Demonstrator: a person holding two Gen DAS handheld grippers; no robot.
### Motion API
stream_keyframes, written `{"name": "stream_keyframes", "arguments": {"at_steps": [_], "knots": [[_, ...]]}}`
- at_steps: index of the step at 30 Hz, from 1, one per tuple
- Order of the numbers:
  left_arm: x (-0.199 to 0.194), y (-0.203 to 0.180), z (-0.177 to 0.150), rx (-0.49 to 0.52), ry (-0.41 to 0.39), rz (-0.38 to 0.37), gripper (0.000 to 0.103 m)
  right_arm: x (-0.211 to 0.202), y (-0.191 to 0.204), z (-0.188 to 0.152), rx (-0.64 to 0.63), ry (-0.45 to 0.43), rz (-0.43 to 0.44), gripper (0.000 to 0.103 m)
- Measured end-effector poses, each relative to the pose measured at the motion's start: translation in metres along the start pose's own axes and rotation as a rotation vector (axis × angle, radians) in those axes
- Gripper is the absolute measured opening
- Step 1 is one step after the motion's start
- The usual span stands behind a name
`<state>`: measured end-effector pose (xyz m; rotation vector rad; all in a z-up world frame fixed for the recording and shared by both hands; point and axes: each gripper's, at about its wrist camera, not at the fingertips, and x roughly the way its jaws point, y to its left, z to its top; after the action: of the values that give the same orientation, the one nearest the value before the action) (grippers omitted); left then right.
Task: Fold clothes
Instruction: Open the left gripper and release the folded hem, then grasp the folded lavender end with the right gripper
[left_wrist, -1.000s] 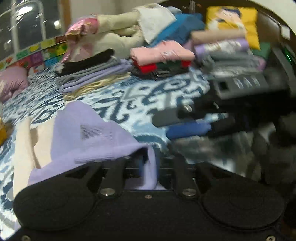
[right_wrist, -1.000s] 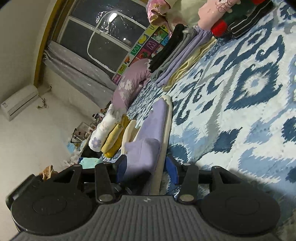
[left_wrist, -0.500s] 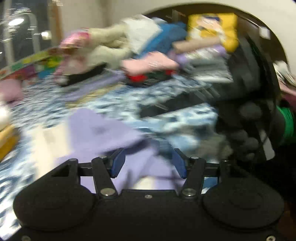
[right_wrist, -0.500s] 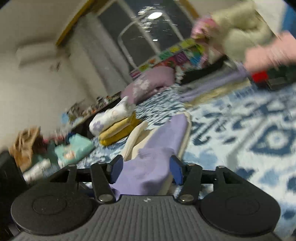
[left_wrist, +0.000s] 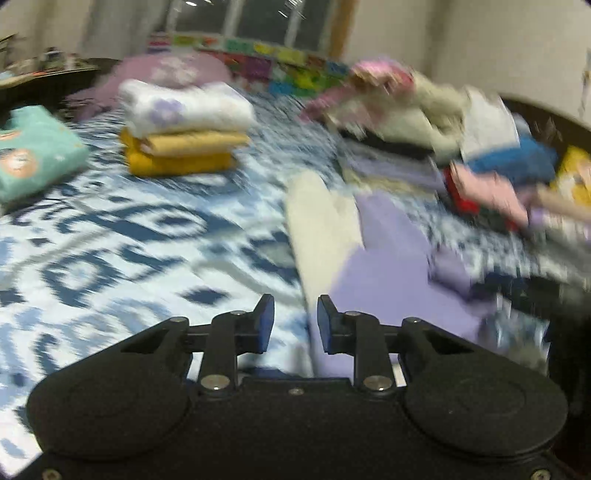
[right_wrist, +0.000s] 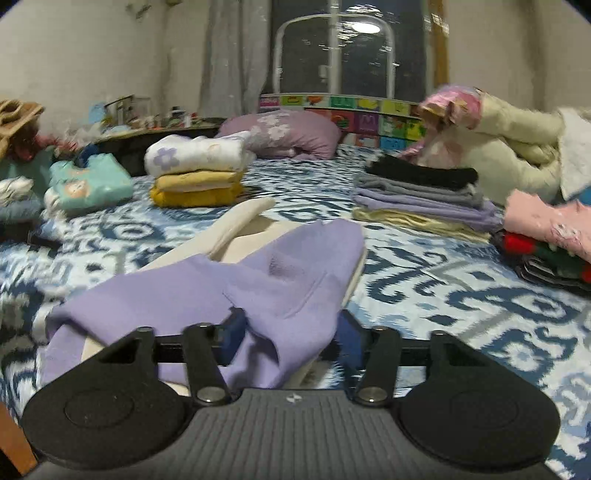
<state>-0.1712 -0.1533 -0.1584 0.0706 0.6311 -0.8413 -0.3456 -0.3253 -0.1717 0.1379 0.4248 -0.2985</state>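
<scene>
Left wrist view, left to right: the left gripper (left_wrist: 295, 323) hangs low over the patterned bedspread (left_wrist: 110, 240), its jaws a narrow gap apart and holding nothing, though the frame is smeared by motion. The lilac-and-cream garment (left_wrist: 384, 266) lies flat on the bed just ahead and to the right of the fingertips.

Right wrist view, left to right: a folded stack of white and yellow items (right_wrist: 195, 173) stands well back; the same lilac-and-cream garment (right_wrist: 258, 280) lies in the middle, partly doubled over, a lilac flap bunched toward the camera. The right gripper (right_wrist: 288, 332) has its jaws set wide with that flap lying between them; whether the pads press the cloth cannot be told. A second folded stack of black, grey and lilac pieces (right_wrist: 421, 199) lies to the right.

As a judgement, the fold is partway done. A clean result calls for gripping the loose flap near its edge, keeping the cloth taut between both tools, and laying edge to edge so no wrinkle is trapped.

No container shows in either view; the folded items rest directly on the bedspread.
</scene>
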Motion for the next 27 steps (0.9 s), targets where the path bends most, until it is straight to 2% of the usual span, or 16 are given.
{"name": "stream_keyframes", "arguments": {"at_steps": [3, 5, 11, 14, 15, 19, 21, 24, 26, 27], "knots": [[0.015, -0.014, -0.009, 0.085, 0.066, -0.019, 0.023, 0.000, -0.033, 0.000, 0.185, 0.024, -0.018, 0.036], [0.019, -0.020, -0.012, 0.136, 0.083, -0.011, 0.023, 0.001, -0.041, -0.004, 0.245, 0.027, 0.001, 0.036], [0.010, 0.007, 0.000, 0.000, 0.013, -0.012, 0.023, 0.002, -0.059, -0.016, 0.404, 0.032, 0.067, 0.039], [0.009, 0.022, 0.004, -0.089, -0.007, 0.001, 0.023, 0.003, -0.067, -0.021, 0.483, 0.035, 0.101, 0.051], [0.010, 0.025, 0.006, -0.110, -0.004, 0.002, 0.023, 0.003, -0.062, -0.019, 0.445, 0.028, 0.100, 0.053], [0.009, 0.041, 0.010, -0.152, -0.002, 0.042, 0.023, 0.000, -0.018, -0.009, 0.122, -0.010, 0.050, 0.063], [0.007, 0.049, 0.009, -0.187, -0.010, 0.040, 0.023, 0.001, 0.003, -0.007, -0.018, -0.019, 0.030, 0.064], [0.008, 0.052, 0.008, -0.207, -0.012, 0.025, 0.023, 0.008, 0.024, -0.008, -0.164, -0.021, -0.008, 0.066], [0.011, 0.049, 0.007, -0.196, -0.006, 0.014, 0.023, 0.014, 0.033, -0.009, -0.236, -0.016, -0.044, 0.062], [0.012, 0.048, 0.007, -0.192, -0.004, 0.010, 0.023, 0.017, 0.034, -0.009, -0.253, -0.012, -0.063, 0.047]]}}
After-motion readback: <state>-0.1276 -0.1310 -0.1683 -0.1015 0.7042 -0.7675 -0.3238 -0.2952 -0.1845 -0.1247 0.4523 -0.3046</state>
